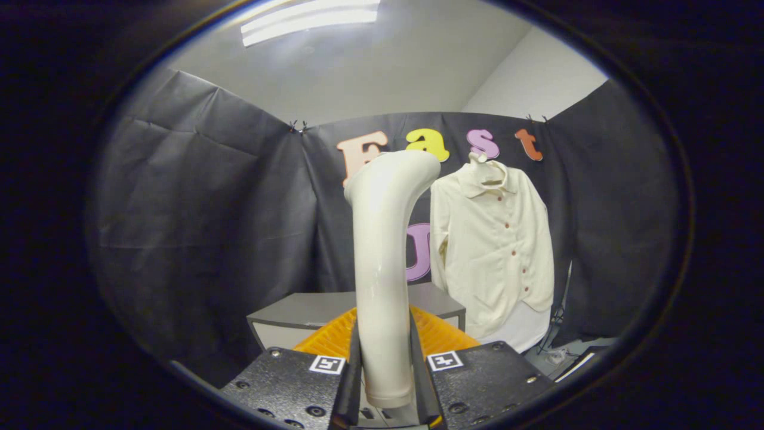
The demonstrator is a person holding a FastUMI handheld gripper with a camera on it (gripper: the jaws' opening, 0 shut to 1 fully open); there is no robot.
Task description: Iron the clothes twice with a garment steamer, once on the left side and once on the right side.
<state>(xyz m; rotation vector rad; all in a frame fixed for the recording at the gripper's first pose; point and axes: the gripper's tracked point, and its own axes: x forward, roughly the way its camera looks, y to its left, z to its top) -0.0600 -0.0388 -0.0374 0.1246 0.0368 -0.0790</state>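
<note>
Both fingers point(358, 364) of my gripper point(385, 382) press the steamer point(382, 263), upright. Behind the steamer I see an orange mat point(444, 334) on a table point(298, 310); right of it hangs the shirt point(495, 251), unobstructed.

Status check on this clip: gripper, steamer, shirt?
Gripper shut on steamer, held upright. Shirt hangs on wall beyond, untouched. Orange tray on table just ahead, below the path.
</note>
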